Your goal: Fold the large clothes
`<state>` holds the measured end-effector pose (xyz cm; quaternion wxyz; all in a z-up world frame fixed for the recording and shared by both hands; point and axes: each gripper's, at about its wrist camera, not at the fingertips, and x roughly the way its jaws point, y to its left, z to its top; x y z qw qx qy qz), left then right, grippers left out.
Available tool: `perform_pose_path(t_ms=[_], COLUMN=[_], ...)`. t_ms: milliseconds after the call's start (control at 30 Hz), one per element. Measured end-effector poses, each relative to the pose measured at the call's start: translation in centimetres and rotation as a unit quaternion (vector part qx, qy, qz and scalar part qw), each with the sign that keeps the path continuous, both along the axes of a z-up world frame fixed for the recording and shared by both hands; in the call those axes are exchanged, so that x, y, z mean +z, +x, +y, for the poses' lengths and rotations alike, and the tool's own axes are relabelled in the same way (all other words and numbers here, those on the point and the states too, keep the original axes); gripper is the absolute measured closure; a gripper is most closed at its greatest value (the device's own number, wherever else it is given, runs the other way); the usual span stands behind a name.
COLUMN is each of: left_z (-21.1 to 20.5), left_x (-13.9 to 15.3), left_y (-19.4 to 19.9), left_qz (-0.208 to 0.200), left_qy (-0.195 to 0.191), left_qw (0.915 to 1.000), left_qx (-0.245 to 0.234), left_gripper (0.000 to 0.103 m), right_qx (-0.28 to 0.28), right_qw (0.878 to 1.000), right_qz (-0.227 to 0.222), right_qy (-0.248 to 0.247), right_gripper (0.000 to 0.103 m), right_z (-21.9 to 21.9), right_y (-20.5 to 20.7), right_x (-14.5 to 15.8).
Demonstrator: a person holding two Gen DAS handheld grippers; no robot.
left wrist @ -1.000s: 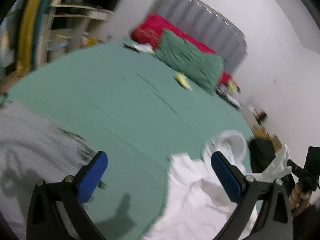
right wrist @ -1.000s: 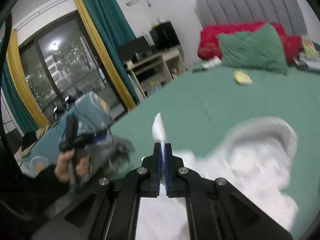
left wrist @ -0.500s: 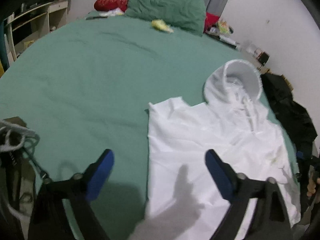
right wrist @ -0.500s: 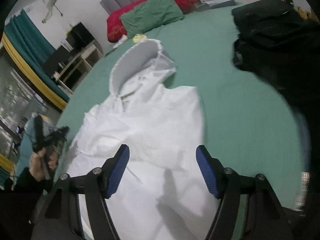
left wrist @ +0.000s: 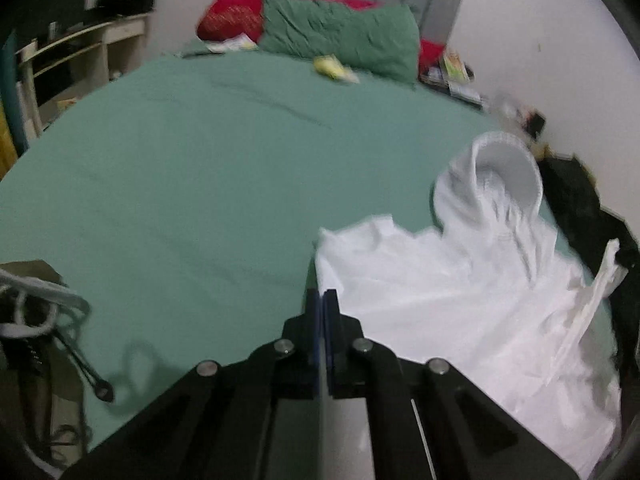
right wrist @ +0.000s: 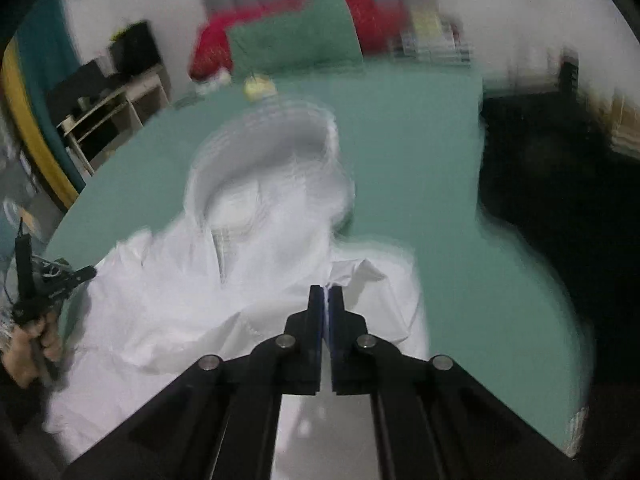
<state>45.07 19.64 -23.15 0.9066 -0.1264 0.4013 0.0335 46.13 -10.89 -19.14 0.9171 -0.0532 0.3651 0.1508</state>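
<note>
Since the earlier frames both grippers had dropped toward the bed and their jaws had just closed. Left gripper [left wrist: 321,300] was clamped at the near left edge of the white hoodie [left wrist: 460,300]; cloth between the pads could not be confirmed. Right gripper [right wrist: 327,296] was pinched on a hoodie fold. The hoodie lay spread on the green sheet [left wrist: 200,184], hood [right wrist: 272,152] toward the far green pillow [left wrist: 340,36].
</note>
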Motion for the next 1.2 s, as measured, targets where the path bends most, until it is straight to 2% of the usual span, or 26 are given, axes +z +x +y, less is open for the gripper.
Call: perform_pose_path(t_ms=[33, 100, 167, 233, 267, 300, 333, 367, 400, 500, 600, 700, 733, 800, 833, 900, 1033, 1133, 1200], left_z=[0.2, 0.3, 1.0, 2.2, 2.6, 2.4, 2.2, 1.6, 0.9, -2.3, -4.8, -6.7, -7.1, -7.7, -7.7, -6.7, -3.9, -2.3, -1.4], left_x=[0.4, 0.6, -0.1, -1.2, -1.6, -1.6, -1.4, -0.8, -0.4, 0.1, -1.0, -2.2, -2.2, -1.5, -0.9, 0.3, 1.2, -0.4, -1.5], left_y=[-0.1, -0.1, 0.1, 0.3, 0.4, 0.1, -0.2, -0.6, -0.9, -2.2, -3.7, -6.3, -7.1, -9.1, -10.3, -13.6, -18.6, -21.4, -22.4], left_qz=[-0.008, -0.013, 0.004, 0.042, 0.062, 0.063, 0.057, 0.048, 0.039, 0.043, 0.078, 0.108, 0.107, 0.099, 0.095, 0.083, 0.075, 0.105, 0.134], left_qy=[0.000, 0.016, 0.032, 0.003, -0.011, -0.024, -0.030, -0.034, -0.034, -0.034, -0.029, -0.022, -0.020, -0.010, -0.005, -0.009, -0.022, -0.010, -0.020], left_qw=[1.0000, 0.9995, 0.9985, 0.9973, 0.9958, 0.9956, 0.9962, 0.9971, 0.9979, 0.9981, 0.9944, 0.9900, 0.9897, 0.9898, 0.9900, 0.9924, 0.9961, 0.9944, 0.9907], left_qx=[0.006, 0.024, 0.045, 0.060, 0.067, 0.065, 0.058, 0.048, 0.037, -0.027, -0.065, -0.088, -0.093, -0.102, -0.104, -0.090, -0.041, -0.007, 0.015], left_gripper=[0.101, 0.103, 0.103, 0.100, 0.087, 0.075, 0.050, 0.037, 0.037, 0.035, 0.035, 0.035, 0.035, 0.035, 0.035, 0.035, 0.018, 0.017, 0.017], right_qx=[0.004, 0.007, 0.002, -0.001, -0.005, -0.012, -0.021, -0.032, -0.039, -0.050, -0.042, 0.003, 0.017, 0.025, 0.022, -0.012, -0.112, -0.127, -0.125], right_qw=[1.000, 0.999, 0.999, 0.999, 0.999, 0.997, 0.995, 0.992, 0.991, 0.990, 0.988, 0.982, 0.982, 0.986, 0.987, 0.988, 0.979, 0.969, 0.964], right_qz=[-0.027, -0.048, -0.038, 0.005, 0.033, 0.061, 0.086, 0.115, 0.126, 0.133, 0.145, 0.176, 0.182, 0.161, 0.150, 0.144, 0.165, 0.210, 0.232], right_qy=[-0.007, -0.020, -0.035, -0.036, -0.036, -0.036, -0.035, -0.034, -0.028, 0.008, 0.039, 0.070, 0.051, -0.025, -0.049, -0.051, -0.028, 0.012, 0.040], right_gripper=[0.101, 0.101, 0.101, 0.100, 0.099, 0.093, 0.087, 0.063, 0.043, 0.042, 0.042, 0.042, 0.042, 0.042, 0.042, 0.040, 0.031, 0.031, 0.031], right_z=[0.0, -0.4, -0.9, -2.6, -3.2, -3.9, -4.6, -5.4, -5.8, -7.2, -7.5, -6.5, -5.7, -4.8, -5.0, -7.2, -12.5, -15.0, -15.7], right_y=[0.1, 0.3, 0.7, 1.0, 0.8, 0.4, -0.1, -0.8, -1.3, -3.9, -6.3, -10.0, -11.1, -13.8, -14.9, -17.1, -19.7, -21.4, -22.6], right_x=[1.1, 1.5, 0.1, -3.0, -4.6, -6.4, -7.9, -9.4, -10.1, -10.6, -9.5, -8.4, -8.4, -8.0, -7.8, -7.3, -7.6, -9.2, -10.7])
